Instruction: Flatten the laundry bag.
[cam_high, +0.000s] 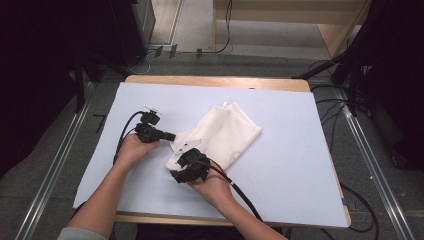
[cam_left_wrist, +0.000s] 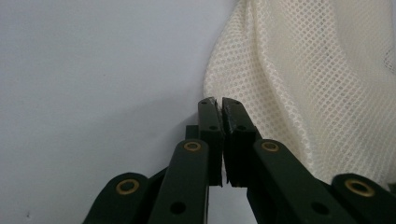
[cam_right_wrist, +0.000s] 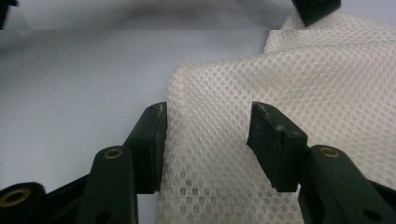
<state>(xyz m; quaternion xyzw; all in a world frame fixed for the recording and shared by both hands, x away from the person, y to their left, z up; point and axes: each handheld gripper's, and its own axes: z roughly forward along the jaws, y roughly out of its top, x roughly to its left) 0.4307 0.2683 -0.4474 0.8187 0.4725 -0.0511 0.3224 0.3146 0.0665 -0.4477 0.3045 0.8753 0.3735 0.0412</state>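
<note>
1. High view: a cream-white mesh fabric bag (cam_high: 224, 136) lies folded and slanted near the middle of a pale blue sheet (cam_high: 280, 185) that covers a light wooden table (cam_high: 215, 80).
2. Wide bare stretches of that sheet lie to the right of the bag, beyond it toward the far edge, and along the near edge on both sides of the forearms.
3. The wood of the table shows as a thin strip at the far edge and at the near right corner; grey floor, metal rails and black cables lie past the edges.
4. The left gripper (cam_high: 169, 136) lies low at the bag's left side, just beside its near-left corner, its cable looping off to the left.
5. In the left gripper view its jaws stand pressed together at the tips with only a hairline gap, nothing visible between them; the mesh edge (cam_left_wrist: 308, 84) lies just beside them to the right.
6. The right gripper (cam_high: 186, 159) rests over the bag's near corner.
7. In the right gripper view its jaws stand wide apart, the mesh (cam_right_wrist: 219, 140) spread flat under and between them, the pads (cam_right_wrist: 273, 140) not pressing on it.
8. Whether the bag holds anything cannot be told.
</note>
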